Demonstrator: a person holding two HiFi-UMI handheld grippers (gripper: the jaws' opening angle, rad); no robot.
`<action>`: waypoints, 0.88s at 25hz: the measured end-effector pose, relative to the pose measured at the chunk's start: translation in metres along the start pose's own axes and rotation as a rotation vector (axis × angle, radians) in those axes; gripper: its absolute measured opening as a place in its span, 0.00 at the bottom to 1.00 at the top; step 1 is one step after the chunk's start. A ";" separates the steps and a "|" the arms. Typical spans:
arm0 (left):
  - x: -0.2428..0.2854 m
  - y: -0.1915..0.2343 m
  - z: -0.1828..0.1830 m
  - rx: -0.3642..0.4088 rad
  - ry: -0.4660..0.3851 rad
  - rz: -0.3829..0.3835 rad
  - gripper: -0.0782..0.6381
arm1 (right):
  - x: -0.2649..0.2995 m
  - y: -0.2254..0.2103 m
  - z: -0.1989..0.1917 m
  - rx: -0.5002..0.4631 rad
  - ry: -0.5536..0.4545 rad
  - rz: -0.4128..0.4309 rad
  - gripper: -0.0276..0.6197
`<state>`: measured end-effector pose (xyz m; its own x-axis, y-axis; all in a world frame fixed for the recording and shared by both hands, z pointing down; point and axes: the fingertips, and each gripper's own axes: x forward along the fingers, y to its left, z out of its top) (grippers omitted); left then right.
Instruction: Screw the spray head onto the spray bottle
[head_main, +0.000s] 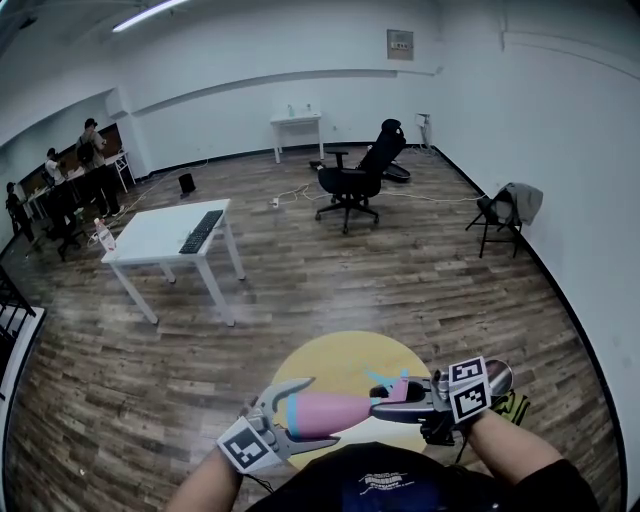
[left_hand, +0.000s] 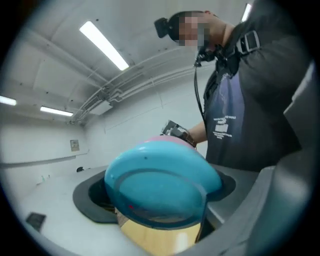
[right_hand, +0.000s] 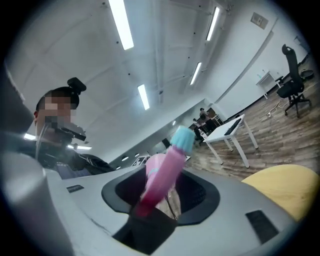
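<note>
The spray bottle (head_main: 320, 413) is pink with a pale blue base and lies about level in mid-air, above the round yellow surface (head_main: 330, 358) and just in front of my operator's chest. Its neck points toward the right tongs (head_main: 398, 397). The spray head (head_main: 403, 388) sits at that neck, pink on top with a light blue trigger sticking out above it.

The left tongs (head_main: 290, 415) are clenched on the bottle's lower body, one jaw on each side. The right tongs have their jaws either side of the spray head, but I cannot tell from any view whether the pads are actually pressing on it.

From the head view I get the whole layout: both tools meeting end to end, a white table (head_main: 160, 240) with a keyboard (head_main: 200, 231) further off, and a black office chair (head_main: 360, 175) beyond it.

The left gripper view gives me what the head view cannot. It shows the bottle's round blue bottom square-on, filling the gap between the jaws, with a strip of yellow under it and a person's dark shirt (left_hand: 235, 115) behind.

The right gripper view looks along the spray head instead, a blurred pink length ending in a blue tip.
</note>
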<state>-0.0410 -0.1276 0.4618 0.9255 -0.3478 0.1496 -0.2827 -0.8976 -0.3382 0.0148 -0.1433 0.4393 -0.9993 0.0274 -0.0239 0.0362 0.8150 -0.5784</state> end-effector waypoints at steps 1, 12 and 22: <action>0.003 -0.004 0.000 0.036 0.022 -0.008 0.81 | 0.001 0.002 -0.001 -0.007 0.008 0.008 0.31; 0.001 -0.002 -0.001 0.337 0.154 0.068 0.81 | -0.008 -0.005 0.015 0.072 -0.094 0.017 0.08; -0.017 0.036 -0.001 -0.068 -0.064 0.132 0.81 | -0.018 -0.006 0.028 0.118 -0.132 0.039 0.40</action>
<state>-0.0672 -0.1541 0.4482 0.8928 -0.4480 0.0475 -0.4175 -0.8623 -0.2866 0.0326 -0.1647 0.4202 -0.9882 -0.0248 -0.1512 0.0833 0.7413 -0.6660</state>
